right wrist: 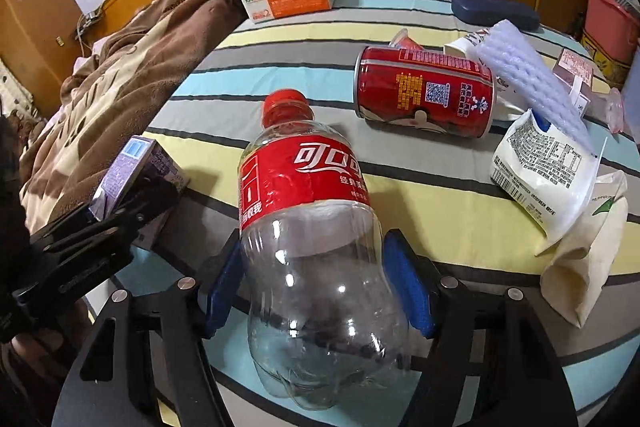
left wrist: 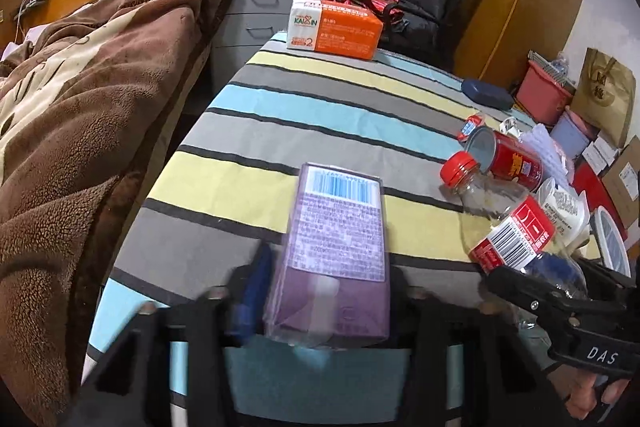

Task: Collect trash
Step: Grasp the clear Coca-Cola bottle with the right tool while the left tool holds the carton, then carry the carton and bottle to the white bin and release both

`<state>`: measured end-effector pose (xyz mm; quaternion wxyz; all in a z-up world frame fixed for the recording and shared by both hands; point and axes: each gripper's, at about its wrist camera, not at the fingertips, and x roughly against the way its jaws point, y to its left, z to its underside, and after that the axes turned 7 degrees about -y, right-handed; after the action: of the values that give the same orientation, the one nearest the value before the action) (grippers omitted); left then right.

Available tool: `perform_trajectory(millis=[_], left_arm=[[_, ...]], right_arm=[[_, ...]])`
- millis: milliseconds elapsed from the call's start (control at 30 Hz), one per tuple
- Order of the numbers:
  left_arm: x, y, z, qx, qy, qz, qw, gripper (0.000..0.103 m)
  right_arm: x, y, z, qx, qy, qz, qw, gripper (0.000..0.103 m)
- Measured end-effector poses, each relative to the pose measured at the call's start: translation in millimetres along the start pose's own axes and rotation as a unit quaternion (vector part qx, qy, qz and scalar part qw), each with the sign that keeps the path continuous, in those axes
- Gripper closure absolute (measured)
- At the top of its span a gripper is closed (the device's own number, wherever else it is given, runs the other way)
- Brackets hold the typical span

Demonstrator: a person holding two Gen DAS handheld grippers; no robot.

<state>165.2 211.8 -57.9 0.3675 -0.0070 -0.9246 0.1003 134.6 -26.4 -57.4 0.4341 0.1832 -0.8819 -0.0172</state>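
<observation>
Purple carton [left wrist: 336, 259] fills the near field of the left wrist view at six o'clock, lying on the striped tablecloth [left wrist: 280, 107] between the narrowed jaws of the left gripper [left wrist: 320, 307]; its blue pad touches the carton's left side, the right finger is hidden behind it, so a firm clamp looks likely but I cannot confirm it. At three o'clock lie the Coca-Cola bottle [left wrist: 508, 227] and a red can [left wrist: 508, 157], with an orange box [left wrist: 336, 29] at twelve. Blue pads flank the clear bottle [right wrist: 316, 247] in the right wrist view, where the right gripper [right wrist: 316, 287] stands wide: one pad touches, the other shows a slight gap, so the bottle is straddled rather than squeezed. Round, slick plastic could roll or squirt out if the jaws close off-centre. The red can [right wrist: 424, 91] at one o'clock, a white pouch [right wrist: 544, 163] at three and the carton [right wrist: 132, 171] at nine crowd the table; the grippers could knock each other.
</observation>
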Motion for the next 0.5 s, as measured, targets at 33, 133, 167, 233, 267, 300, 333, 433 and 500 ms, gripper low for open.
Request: perform_trajectory(millis=[33, 133, 167, 233, 267, 300, 333, 433, 500], left_arm=[[2, -1, 0, -0.001, -0.001, 0.001, 1.0000, 0.060], [7, -7, 1, -0.012, -0.006, -0.004, 0.9999, 0.060], [9, -8, 1, -0.011, -0.008, -0.004, 0.9999, 0.060], [14, -13, 2, -0.010, -0.010, 0.002, 0.9999, 0.060], [16, -15, 2, -0.010, -0.013, 0.002, 0.9999, 0.060], [20, -18, 2, -0.011, -0.016, 0.004, 0.9998, 0.060], [22, -22, 2, -0.014, -0.018, 0.006, 0.9997, 0.060], [29, -31, 1, -0.015, -0.024, 0.010, 0.9996, 0.060], [34, -37, 0, -0.017, -0.028, 0.014, 0.9994, 0.060]], right_arm=[[1, 0, 0, 0.001, -0.002, -0.002, 1.000, 0.034], [5, 0, -1, 0.005, -0.014, -0.002, 1.000, 0.035], [6, 0, -1, 0.004, -0.017, -0.005, 1.000, 0.036], [8, -2, -2, -0.003, -0.023, -0.012, 1.000, 0.036], [10, -4, -2, -0.005, -0.025, -0.015, 1.000, 0.036], [12, -5, -2, -0.007, -0.027, -0.018, 0.999, 0.037], [14, -6, -1, -0.009, -0.030, -0.021, 0.999, 0.037], [19, -10, -1, -0.016, -0.039, -0.031, 0.999, 0.037], [27, -14, 1, -0.021, -0.054, -0.039, 0.998, 0.037]])
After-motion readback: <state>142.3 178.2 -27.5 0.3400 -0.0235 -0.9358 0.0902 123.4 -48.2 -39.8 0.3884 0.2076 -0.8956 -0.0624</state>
